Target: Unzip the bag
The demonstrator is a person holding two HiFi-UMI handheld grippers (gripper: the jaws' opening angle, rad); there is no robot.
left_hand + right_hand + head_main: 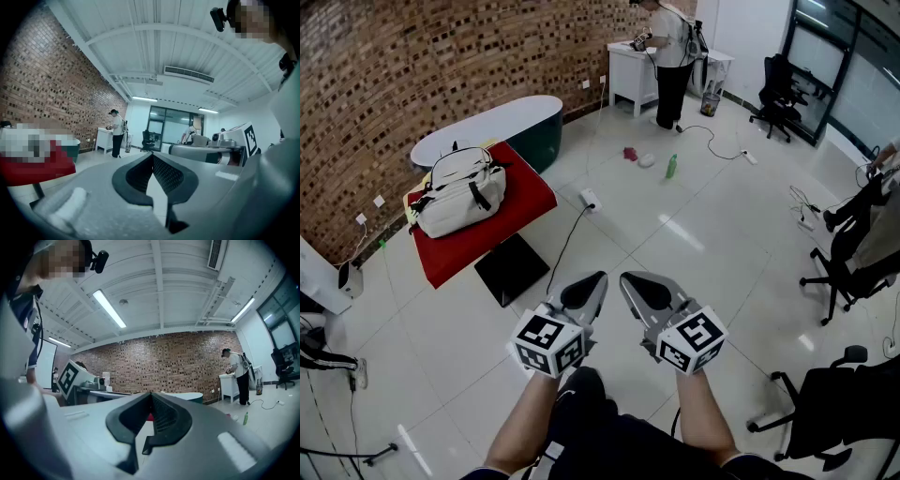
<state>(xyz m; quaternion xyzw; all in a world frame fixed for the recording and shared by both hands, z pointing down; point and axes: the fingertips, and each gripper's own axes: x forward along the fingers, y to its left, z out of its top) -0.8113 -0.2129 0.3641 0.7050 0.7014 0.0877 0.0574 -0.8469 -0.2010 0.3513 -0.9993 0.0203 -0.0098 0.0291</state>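
Note:
The bag (461, 192) is a cream backpack with black straps and lies flat on a low table with a red cover (525, 208), far off at the upper left of the head view. Both grippers are held close to the person's body over the floor, well away from the bag. My left gripper (596, 279) is shut with nothing between its jaws; in its own view its tips (153, 155) meet. My right gripper (628, 279) is beside it, also shut and empty, tips together (151, 393). The red table (35, 168) shows at the left of the left gripper view.
A dark green bathtub (502, 127) stands behind the table along the brick wall. A black panel (512, 269) lies on the floor by the table, near a power strip (589, 199) with cable. A green bottle (671, 166), office chairs (848, 258) and a person (672, 56) at a white desk are farther off.

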